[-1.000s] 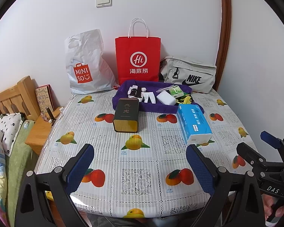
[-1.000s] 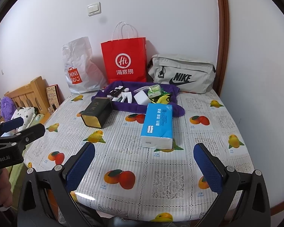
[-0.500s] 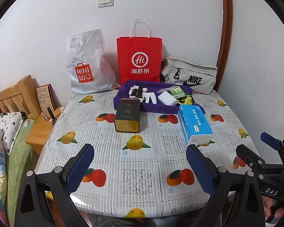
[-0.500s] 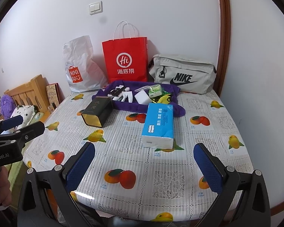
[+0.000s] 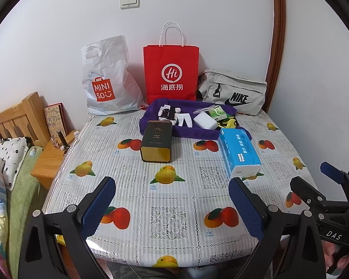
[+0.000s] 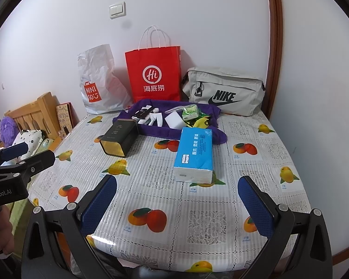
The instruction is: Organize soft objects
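A blue tissue pack (image 5: 239,150) (image 6: 195,154) lies on the fruit-print table (image 5: 169,216) (image 6: 197,218). Behind it a purple cloth (image 5: 188,133) (image 6: 156,131) holds a white sponge (image 5: 206,121) (image 6: 174,119), a green packet (image 5: 217,113) (image 6: 190,112), yellow-black items (image 5: 228,123) and small white and black pieces (image 5: 172,115). A dark tea tin (image 5: 156,140) (image 6: 119,137) lies by the cloth's front left. My left gripper (image 5: 172,209) and right gripper (image 6: 178,207) are open and empty above the table's near edge. Each shows in the other's view: right gripper (image 5: 323,186), left gripper (image 6: 28,155).
A white Miniso bag (image 5: 107,81), a red paper bag (image 5: 171,74) and a grey Nike pouch (image 5: 235,95) stand along the back wall. A wooden nightstand (image 5: 51,158) and a bed with a headboard (image 5: 14,116) are to the left. A wall is at the right.
Both grippers have shifted slightly; the scene has drifted a little in both views. Nothing on the table has moved. Both grippers stay open.
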A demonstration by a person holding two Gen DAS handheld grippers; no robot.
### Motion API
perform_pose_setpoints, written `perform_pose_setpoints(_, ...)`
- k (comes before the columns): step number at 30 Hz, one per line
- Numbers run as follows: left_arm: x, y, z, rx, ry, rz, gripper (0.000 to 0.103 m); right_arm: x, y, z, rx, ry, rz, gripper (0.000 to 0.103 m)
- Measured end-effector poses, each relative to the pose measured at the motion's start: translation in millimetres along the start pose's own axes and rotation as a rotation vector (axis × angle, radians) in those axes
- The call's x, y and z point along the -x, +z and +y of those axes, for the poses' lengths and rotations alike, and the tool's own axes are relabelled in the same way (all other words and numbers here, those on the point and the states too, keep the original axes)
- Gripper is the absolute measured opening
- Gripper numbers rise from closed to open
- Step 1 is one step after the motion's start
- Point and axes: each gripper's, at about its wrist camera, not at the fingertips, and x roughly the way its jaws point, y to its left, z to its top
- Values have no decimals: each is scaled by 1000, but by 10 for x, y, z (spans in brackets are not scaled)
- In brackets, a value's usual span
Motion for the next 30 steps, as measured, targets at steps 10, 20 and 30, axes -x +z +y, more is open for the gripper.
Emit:
perform_pose_setpoints(10,4,0,1,5,0,-2,98,-1,2,-8,4,2,0,103)
perform_pose_setpoints(20,7,0,9,6,3,-1,98,1,2,1,6,2,1,103)
perform_pose_setpoints(30,16,1,4,9,6,0,98,-7,-1,-16,13,5,4,103)
